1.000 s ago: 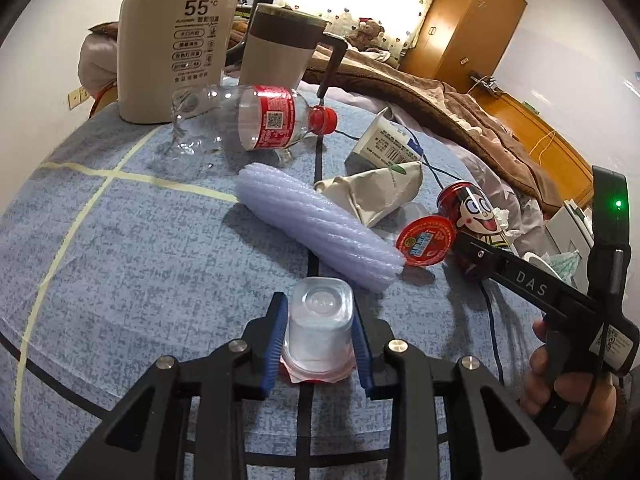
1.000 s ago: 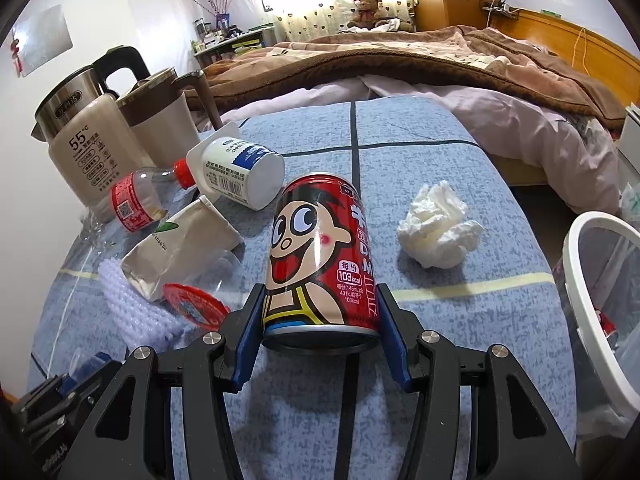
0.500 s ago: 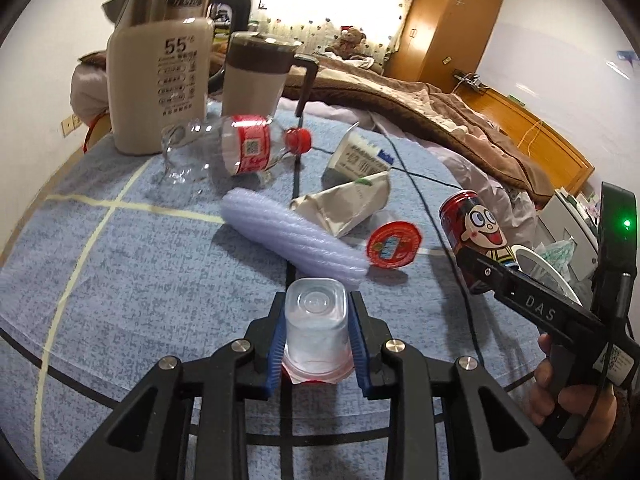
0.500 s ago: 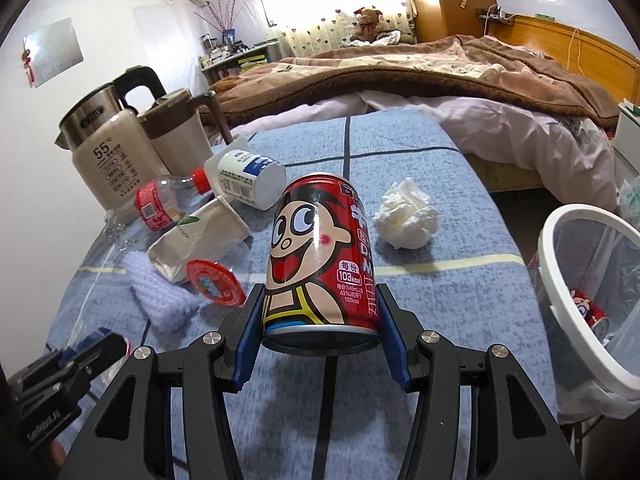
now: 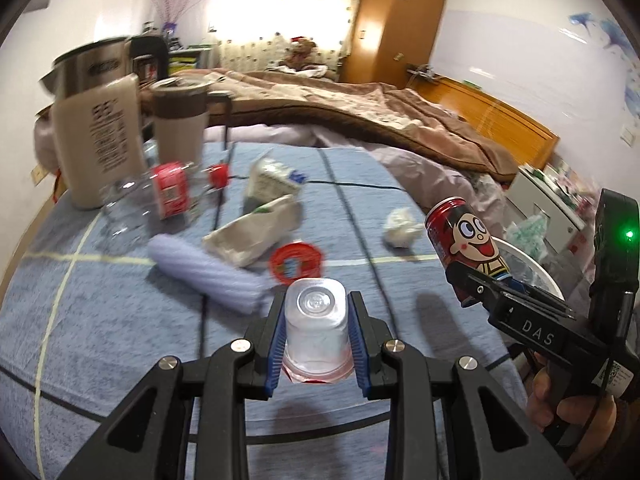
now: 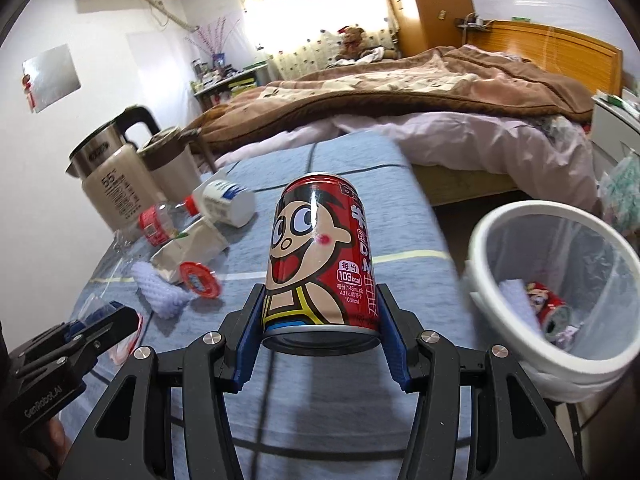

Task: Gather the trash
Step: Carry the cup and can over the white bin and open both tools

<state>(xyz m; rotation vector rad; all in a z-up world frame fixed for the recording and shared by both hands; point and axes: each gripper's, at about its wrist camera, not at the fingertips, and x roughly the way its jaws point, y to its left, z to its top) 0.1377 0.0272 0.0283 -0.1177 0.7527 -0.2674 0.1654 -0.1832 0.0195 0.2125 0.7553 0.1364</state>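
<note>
My left gripper (image 5: 316,336) is shut on a clear plastic jelly cup (image 5: 316,326), held upside down above the blue tablecloth (image 5: 120,320). My right gripper (image 6: 320,340) is shut on a red cartoon drink can (image 6: 320,256), lifted and tilted; the can also shows in the left wrist view (image 5: 468,248). A white trash bin (image 6: 484,236) with a clear liner stands right of the table and holds another red can (image 6: 548,308). On the table lie a crumpled tissue (image 5: 400,222), a red lid (image 5: 296,262), a purple foam sleeve (image 5: 204,274), a crushed paper cup (image 5: 256,232) and a plastic bottle (image 5: 160,192).
A beige kettle (image 6: 108,188) and a brown-lidded jug (image 6: 168,164) stand at the table's far left, with a white tub (image 6: 228,202) lying beside them. A bed with a brown blanket (image 6: 400,92) lies beyond the table. A black cable (image 5: 216,216) runs across the cloth.
Both grippers have risen and swung right with their loads. The can now hangs nearer the bin, whose inside has come into the right wrist view.
</note>
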